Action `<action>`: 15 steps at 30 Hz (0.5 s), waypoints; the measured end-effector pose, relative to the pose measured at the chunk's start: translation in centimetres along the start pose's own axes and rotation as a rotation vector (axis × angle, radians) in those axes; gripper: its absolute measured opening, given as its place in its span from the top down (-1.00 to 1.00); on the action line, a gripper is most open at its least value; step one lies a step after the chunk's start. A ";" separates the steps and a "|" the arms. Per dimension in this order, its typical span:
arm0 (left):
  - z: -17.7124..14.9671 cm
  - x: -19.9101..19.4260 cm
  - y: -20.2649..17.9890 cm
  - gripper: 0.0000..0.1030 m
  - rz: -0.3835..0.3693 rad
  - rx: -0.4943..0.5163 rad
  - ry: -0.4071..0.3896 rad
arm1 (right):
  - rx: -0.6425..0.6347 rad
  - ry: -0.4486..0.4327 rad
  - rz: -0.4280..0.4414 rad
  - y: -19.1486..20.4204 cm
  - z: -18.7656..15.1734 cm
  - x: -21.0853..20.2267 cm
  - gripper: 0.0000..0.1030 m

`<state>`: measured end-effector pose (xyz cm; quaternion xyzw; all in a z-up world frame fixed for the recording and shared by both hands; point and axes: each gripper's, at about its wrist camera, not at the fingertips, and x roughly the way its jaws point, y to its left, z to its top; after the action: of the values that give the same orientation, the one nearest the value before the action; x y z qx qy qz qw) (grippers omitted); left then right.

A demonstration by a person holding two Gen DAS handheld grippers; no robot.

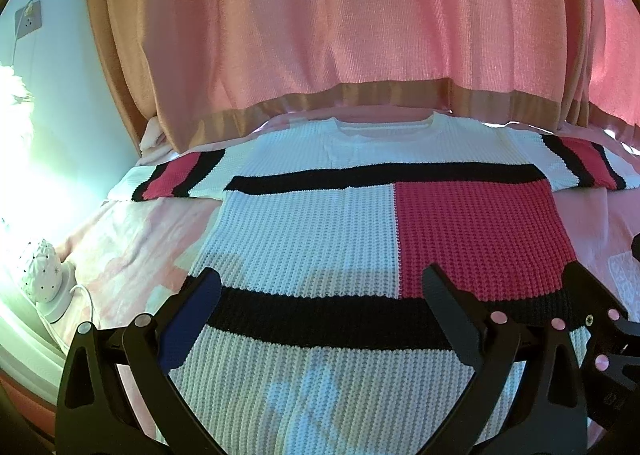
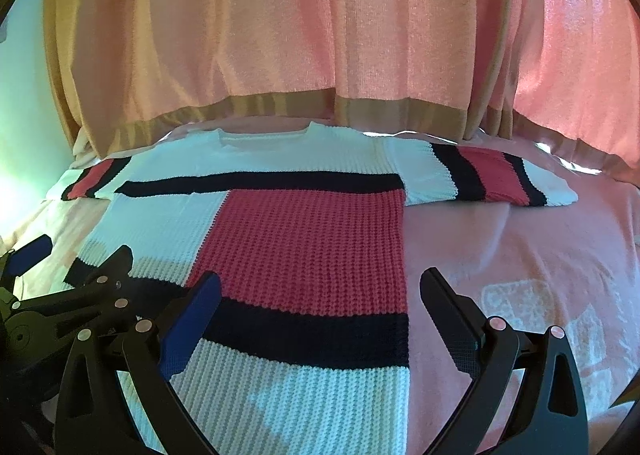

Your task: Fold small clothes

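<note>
Both tools (image 1: pixel 320 287) (image 2: pixel 320 291) spread wide above flat knit sweater (image 1: pixel 312 231).

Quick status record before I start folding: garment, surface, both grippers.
garment: white knit sweater with black bands and a red panel, spread flat, sleeves out, neckline away from the cameras
surface: pink bedspread
backdrop: pink curtain
left gripper: open, above the hem end, holding nothing
right gripper: open, above the sweater's right edge

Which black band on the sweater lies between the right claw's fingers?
The lower black band near the hem lies between the right claw fingers; the upper chest band lies farther away.
</note>
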<state>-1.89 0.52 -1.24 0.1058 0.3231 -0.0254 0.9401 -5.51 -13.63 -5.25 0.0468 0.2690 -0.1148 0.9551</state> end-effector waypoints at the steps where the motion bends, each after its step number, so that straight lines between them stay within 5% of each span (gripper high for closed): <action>1: 0.0 0.0 0.0 -0.90 0.002 0.001 -0.001 | 0.001 0.000 0.002 0.0 0.0 0.0 -0.90; 15: 0.0 0.1 0.3 -0.90 0.002 0.005 0.000 | 0.002 0.007 0.014 0.0 0.0 0.1 -0.90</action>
<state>-1.81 0.80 -1.26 0.1085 0.3230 -0.0254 0.9398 -5.43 -13.66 -5.25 0.0502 0.2720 -0.1084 0.9549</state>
